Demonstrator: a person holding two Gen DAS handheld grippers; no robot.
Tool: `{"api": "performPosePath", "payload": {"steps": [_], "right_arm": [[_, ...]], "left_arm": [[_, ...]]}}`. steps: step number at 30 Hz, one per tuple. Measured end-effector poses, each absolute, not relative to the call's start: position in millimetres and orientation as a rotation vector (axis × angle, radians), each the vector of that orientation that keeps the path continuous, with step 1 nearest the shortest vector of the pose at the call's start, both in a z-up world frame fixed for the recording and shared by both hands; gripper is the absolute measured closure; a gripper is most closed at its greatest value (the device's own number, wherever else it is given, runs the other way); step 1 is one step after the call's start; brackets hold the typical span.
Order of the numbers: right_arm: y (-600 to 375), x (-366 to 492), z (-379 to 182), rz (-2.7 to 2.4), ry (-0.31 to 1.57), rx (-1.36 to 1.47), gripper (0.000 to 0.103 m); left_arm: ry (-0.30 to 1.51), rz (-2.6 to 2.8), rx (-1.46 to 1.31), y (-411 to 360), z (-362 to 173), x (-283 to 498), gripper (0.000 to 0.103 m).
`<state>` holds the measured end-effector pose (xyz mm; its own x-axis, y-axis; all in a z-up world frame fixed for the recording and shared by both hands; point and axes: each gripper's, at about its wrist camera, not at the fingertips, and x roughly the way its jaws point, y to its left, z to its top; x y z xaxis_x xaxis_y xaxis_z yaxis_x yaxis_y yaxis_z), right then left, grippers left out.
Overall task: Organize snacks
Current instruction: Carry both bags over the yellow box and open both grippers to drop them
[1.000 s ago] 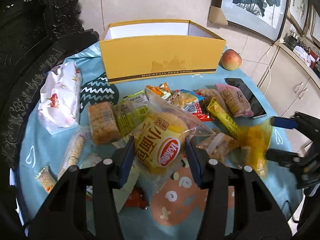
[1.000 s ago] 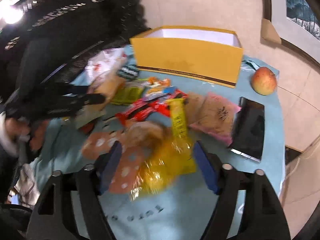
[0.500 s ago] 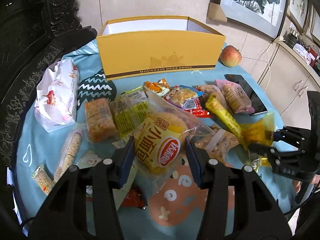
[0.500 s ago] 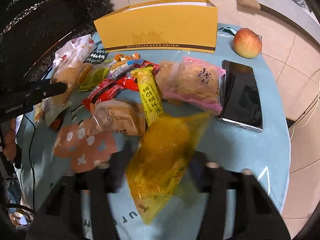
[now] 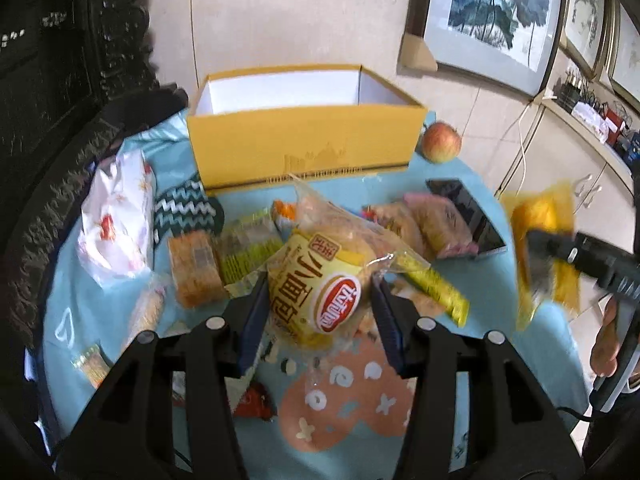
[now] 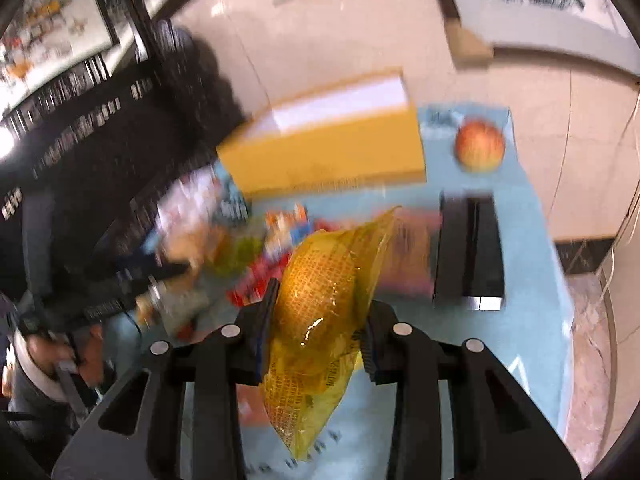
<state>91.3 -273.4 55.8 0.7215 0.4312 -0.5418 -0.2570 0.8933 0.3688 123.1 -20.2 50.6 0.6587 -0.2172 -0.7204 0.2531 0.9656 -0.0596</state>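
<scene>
1. The yellow shoe box [image 5: 304, 140] stands open at the far side of the table, its white inside showing; the print along the bottom of its front wall is too blurred to read.
2. The snacks lie in a loose heap on the blue tablecloth [image 5: 100, 308], between the box and the grippers: a white wrapper with red marks [image 5: 116, 216] at the left, a crispy cake bar [image 5: 194, 276], a green-yellow pack [image 5: 250, 248], a long yellow stick pack [image 5: 436, 284] and pink-wrapped cakes [image 5: 440, 224].
3. An apple [image 5: 442, 142] sits just beside the box's right end, and a black phone [image 5: 466, 212] lies near the pink cakes.
4. The right wrist view is smeared with blur, so the heap there is only patches of colour; the phone [image 6: 468, 252] and apple [image 6: 480, 146] can still be made out.
5. The left gripper [image 5: 318, 300] pinches a clear-wrapped bun with a yellow label and red oval logo [image 5: 320, 280], both blue pads pressed into the wrapper; the bun is raised above the heap.
6. The right gripper [image 6: 318, 320] has just been closing, and its jaws now squeeze a translucent yellow bag [image 6: 320, 304] holding a round golden cake. The bag's loose end hangs below the fingers.
7. In the left wrist view the same yellow bag [image 5: 540, 216] hangs at the table's right edge, the right gripper's fingertips hidden in blur.
</scene>
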Motion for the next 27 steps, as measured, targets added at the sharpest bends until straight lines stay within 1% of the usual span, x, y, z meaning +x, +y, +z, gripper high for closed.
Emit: {"api": "performPosePath", "payload": {"steps": [4,9,16,20,23,24,25,26,27], "right_arm": [[-272,113,96,0.366,0.53,0.305,0.067],[-263,152,117,0.304,0.44,0.311,0.067],[-250,222,120,0.247,0.36,0.3,0.067],[-243,262,113,0.209,0.333,0.282,0.067],[-238,294,101,0.159,0.33,0.257,0.066],[-234,305,93,0.136,0.333,0.231,0.065],[-231,312,87,0.113,0.34,0.21,0.061],[-228,319,80,0.065,0.369,0.171,0.043],[-227,320,76,0.038,0.381,0.155,0.032]], "left_arm": [[0.761,-0.246,0.047,-26,82,142,0.053],[0.732,-0.217,-0.01,-29,113,191,0.053],[0.714,-0.193,-0.16,-23,119,275,0.053],[0.663,-0.17,-0.167,-25,118,315,0.053],[0.67,-0.155,-0.156,-28,110,343,0.053],[0.679,-0.153,-0.165,-28,106,350,0.05],[0.688,-0.141,-0.176,-28,100,357,0.046],[0.693,-0.108,-0.188,-25,94,362,0.029],[0.688,-0.074,-0.195,-23,90,362,0.017]]}}
